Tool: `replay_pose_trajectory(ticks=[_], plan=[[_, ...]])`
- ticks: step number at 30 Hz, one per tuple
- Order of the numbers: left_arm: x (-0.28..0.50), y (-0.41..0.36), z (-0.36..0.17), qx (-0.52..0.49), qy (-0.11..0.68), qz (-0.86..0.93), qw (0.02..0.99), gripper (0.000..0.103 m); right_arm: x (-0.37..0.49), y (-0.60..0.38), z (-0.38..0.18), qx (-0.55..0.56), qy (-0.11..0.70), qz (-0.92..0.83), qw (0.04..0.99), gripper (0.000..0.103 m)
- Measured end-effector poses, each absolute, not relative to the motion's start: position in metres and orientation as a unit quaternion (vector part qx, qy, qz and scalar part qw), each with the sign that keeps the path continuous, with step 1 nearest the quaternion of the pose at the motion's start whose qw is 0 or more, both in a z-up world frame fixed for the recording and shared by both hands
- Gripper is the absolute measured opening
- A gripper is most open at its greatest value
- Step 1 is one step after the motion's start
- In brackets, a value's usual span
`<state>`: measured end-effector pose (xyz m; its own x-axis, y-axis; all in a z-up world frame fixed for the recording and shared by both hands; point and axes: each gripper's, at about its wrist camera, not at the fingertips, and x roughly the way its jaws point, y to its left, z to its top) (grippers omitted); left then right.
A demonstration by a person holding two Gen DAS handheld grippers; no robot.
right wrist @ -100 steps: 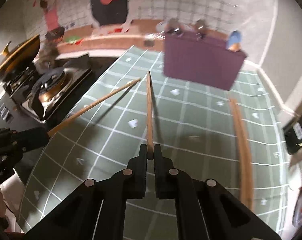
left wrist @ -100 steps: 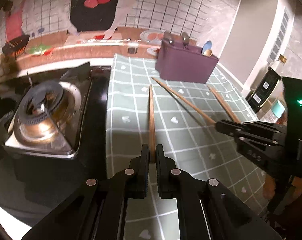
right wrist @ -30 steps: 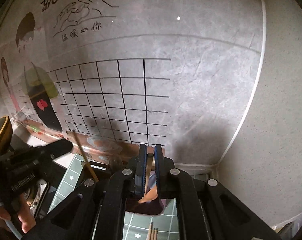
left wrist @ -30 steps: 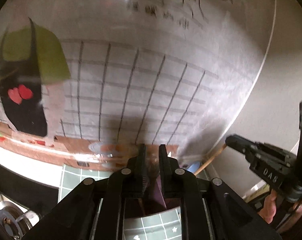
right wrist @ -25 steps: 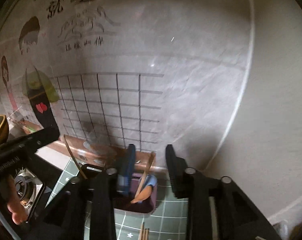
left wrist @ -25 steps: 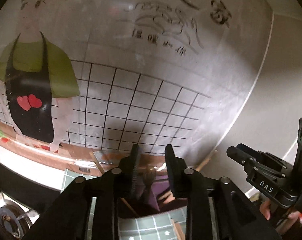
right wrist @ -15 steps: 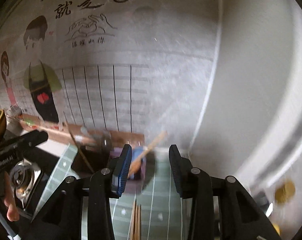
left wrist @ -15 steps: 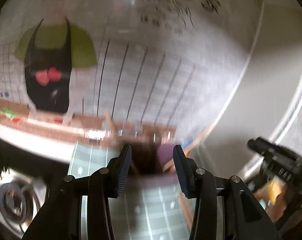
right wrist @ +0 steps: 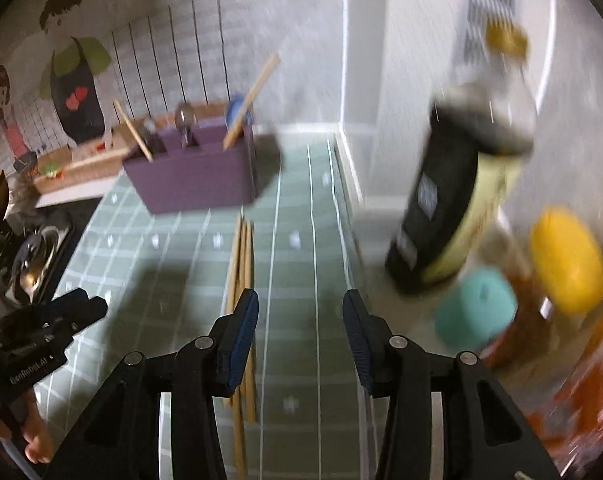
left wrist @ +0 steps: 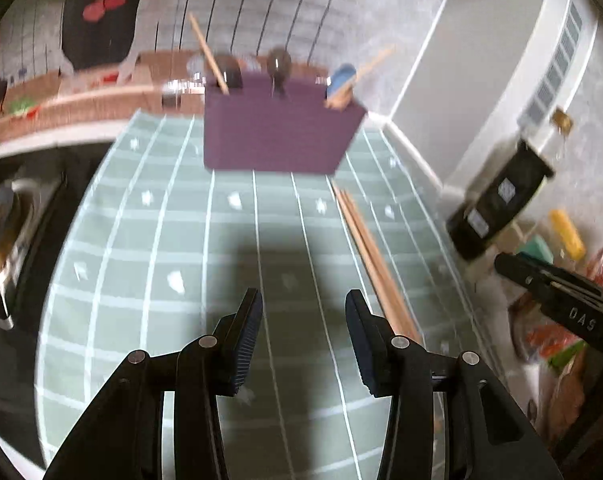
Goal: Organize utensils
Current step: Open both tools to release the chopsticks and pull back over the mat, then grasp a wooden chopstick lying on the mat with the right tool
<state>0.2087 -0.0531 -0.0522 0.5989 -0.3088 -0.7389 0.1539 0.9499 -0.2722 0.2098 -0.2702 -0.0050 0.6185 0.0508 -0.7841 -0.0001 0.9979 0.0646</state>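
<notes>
Left wrist view: tabletop [left wrist: 101, 240] under green grid cloth, purple caddy [left wrist: 279, 136] at the far end as landmark. One chopstick [left wrist: 209, 56] leans in caddy's left slot, another [left wrist: 365, 66] in its right slot beside a blue spoon [left wrist: 341, 80]. Loose chopsticks [left wrist: 371, 256] lie bundled on the cloth just in front of caddy's right corner, running toward the camera. Left gripper [left wrist: 301, 344] jaws wide apart, empty. Right gripper [right wrist: 299, 340] same, empty, bundle just left of its left finger. Next pick, my read: shift right gripper left over the bundle, pinch one stick near the near end, keep clear of the bottles [right wrist: 445, 200] right of caddy.
</notes>
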Motion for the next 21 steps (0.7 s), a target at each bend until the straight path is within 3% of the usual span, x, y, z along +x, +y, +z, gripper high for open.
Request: replay_pose_trajectory(ticks=[11,16,21], plan=[[0.17,-0.07,-0.068,-0.083,0.408,-0.11,0.903,0.045,0.163,-0.268,-0.064,0.015,0.471,0.138,0.871,0.041],[0.167,-0.073,-0.069,-0.061,0.413,-0.103,0.903,0.045,0.158,-0.267,-0.08,-0.008,0.476,0.15,0.867,0.022],[0.162,-0.07,-0.072,-0.063,0.421,-0.106,0.899,0.045,0.154,-0.264,-0.088,-0.002,0.48,0.153,0.864,0.02]])
